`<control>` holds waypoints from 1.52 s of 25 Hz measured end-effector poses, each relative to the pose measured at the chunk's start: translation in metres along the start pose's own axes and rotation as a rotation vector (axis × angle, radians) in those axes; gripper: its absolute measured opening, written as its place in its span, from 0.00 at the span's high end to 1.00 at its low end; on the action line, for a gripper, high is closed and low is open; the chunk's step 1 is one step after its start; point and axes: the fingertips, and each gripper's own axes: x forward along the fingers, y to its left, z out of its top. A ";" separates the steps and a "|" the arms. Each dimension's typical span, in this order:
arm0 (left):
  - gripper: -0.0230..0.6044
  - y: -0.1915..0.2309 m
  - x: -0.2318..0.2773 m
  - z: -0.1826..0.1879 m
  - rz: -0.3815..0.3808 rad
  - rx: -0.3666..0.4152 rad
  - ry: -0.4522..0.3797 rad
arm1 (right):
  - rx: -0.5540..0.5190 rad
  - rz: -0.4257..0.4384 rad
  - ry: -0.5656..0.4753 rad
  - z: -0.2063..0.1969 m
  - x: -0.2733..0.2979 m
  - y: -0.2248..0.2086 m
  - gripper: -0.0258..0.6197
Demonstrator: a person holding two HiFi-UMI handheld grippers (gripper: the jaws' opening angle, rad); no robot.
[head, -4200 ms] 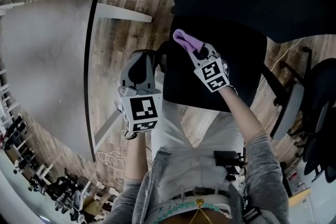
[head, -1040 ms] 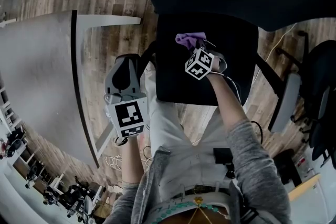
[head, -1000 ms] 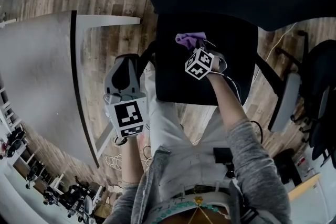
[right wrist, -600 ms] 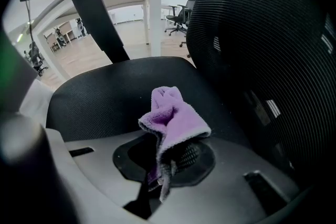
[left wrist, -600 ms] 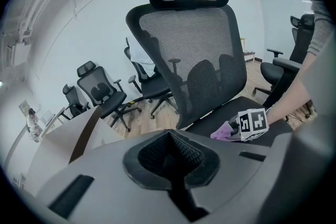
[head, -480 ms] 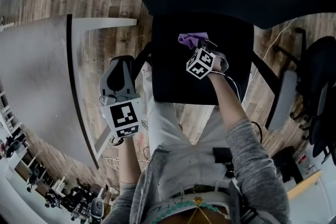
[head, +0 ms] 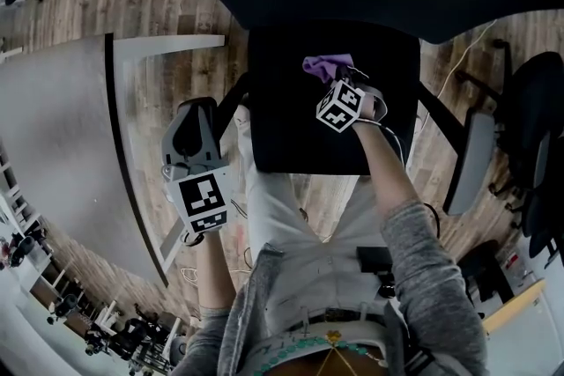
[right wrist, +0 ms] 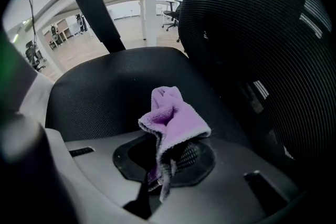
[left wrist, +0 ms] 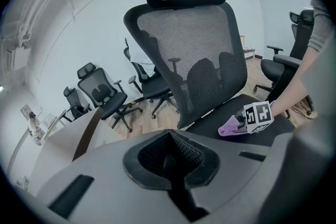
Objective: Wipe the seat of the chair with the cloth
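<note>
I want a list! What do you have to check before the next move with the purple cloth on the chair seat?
1. Cloth held tight: ok. The right gripper has its jaws shut on the purple cloth.
2. Cloth over the seat: ok. In the head view it sits above the black seat, near the backrest side.
3. Cloth pressing on the seat: cannot tell. No view shows the contact clearly.
4. Left gripper out of the way: ok. The left gripper is held beside the seat's left edge, jaws shut, with nothing in them.
5. Room to wipe: ok. Bare seat shows in front of the cloth.
</note>
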 end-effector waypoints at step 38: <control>0.96 0.000 0.004 0.002 0.014 0.041 0.010 | 0.047 -0.092 0.102 -0.082 -0.028 -0.036 0.89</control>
